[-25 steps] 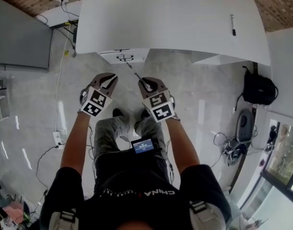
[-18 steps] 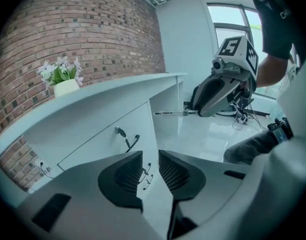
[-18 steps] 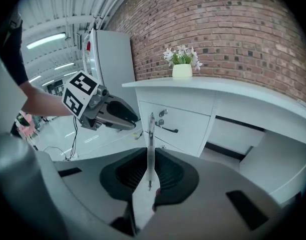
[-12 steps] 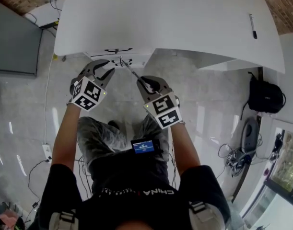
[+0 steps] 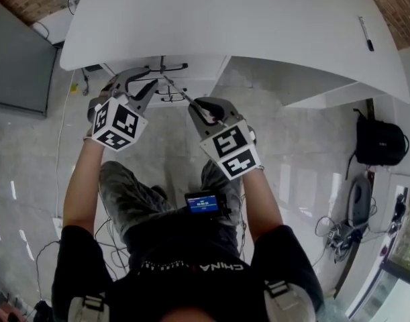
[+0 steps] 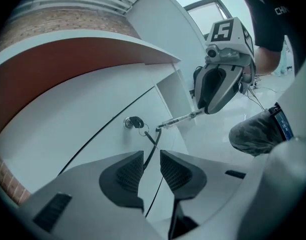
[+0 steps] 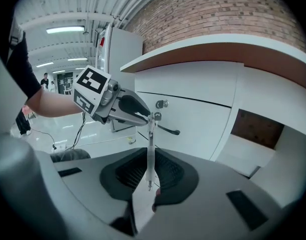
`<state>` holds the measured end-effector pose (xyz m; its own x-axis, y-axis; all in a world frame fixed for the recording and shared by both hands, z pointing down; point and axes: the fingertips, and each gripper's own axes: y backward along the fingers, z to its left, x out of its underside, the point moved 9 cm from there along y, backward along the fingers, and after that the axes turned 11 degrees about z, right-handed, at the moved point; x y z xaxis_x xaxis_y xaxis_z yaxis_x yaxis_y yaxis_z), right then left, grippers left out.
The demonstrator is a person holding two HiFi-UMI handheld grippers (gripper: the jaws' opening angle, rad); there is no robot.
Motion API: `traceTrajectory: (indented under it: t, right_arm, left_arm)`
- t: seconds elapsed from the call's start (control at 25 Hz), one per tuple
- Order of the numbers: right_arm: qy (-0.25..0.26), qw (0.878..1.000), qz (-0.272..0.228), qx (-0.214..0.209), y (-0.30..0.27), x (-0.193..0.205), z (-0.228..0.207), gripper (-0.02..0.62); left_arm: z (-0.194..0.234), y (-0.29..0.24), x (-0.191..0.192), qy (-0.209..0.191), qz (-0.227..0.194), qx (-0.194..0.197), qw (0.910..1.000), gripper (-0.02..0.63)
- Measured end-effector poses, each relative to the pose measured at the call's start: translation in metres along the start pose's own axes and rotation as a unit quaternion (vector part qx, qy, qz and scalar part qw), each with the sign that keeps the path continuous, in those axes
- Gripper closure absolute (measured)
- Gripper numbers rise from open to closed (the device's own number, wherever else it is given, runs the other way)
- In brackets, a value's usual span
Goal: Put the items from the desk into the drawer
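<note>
White drawer [image 5: 201, 72] shut, opening prepared: left gripper [image 5: 143, 82] raised to handle [image 6: 153, 141] at 12 o'clock, jaws narrowly apart; pen [image 7: 150, 139] clamped by right gripper [image 7: 149, 173].

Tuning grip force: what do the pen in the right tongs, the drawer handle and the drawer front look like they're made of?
Pen: probably clear plastic; the barrel is see-through with a glossy glint.
Drawer handle: thin curved bar, matte black; could be painted metal or plastic, can't tell.
Drawer front: white, smooth, satin; likely laminate or painted board, showing only soft reflections.

Blk tee [image 5: 191, 284], camo trousers [image 5: 131, 196], marker-cube tools [image 5: 139, 82] [image 5: 206, 107]
</note>
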<state>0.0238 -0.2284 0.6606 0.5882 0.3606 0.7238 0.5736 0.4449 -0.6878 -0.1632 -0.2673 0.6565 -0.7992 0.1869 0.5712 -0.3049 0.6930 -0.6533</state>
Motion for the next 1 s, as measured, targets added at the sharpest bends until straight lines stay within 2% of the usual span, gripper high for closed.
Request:
traceTrajectory:
  t: [0.24,0.56,0.68,0.76,1.0]
  right_arm:
    - [0.022,0.999,-0.022,0.014,-0.014,0.012,0.0,0.541]
    - [0.038,0.998,-0.036,0.02,-0.028,0.03,-0.001,0.541]
    - [0.037,0.998,-0.039,0.02,-0.028,0.033,-0.002,0.541]
    - [0.04,0.998,-0.038,0.017,-0.027,0.033,-0.003,0.541]
    - [0.042,0.998,-0.044,0.015,-0.019,0.029,-0.01,0.541]
  left_arm:
    - [-0.003,-0.014,0.0,-0.066,0.016,-0.038,0.997,0.5]
    - [-0.011,-0.031,0.001,-0.127,0.045,-0.058,0.9891,0.502]
    - [-0.011,-0.035,-0.001,-0.147,0.054,-0.058,0.9859,0.506]
    - [-0.011,-0.039,-0.004,-0.158,0.065,-0.058,0.9836,0.534]
    - [-0.008,-0.044,-0.009,-0.177,0.093,-0.048,0.9786,0.557]
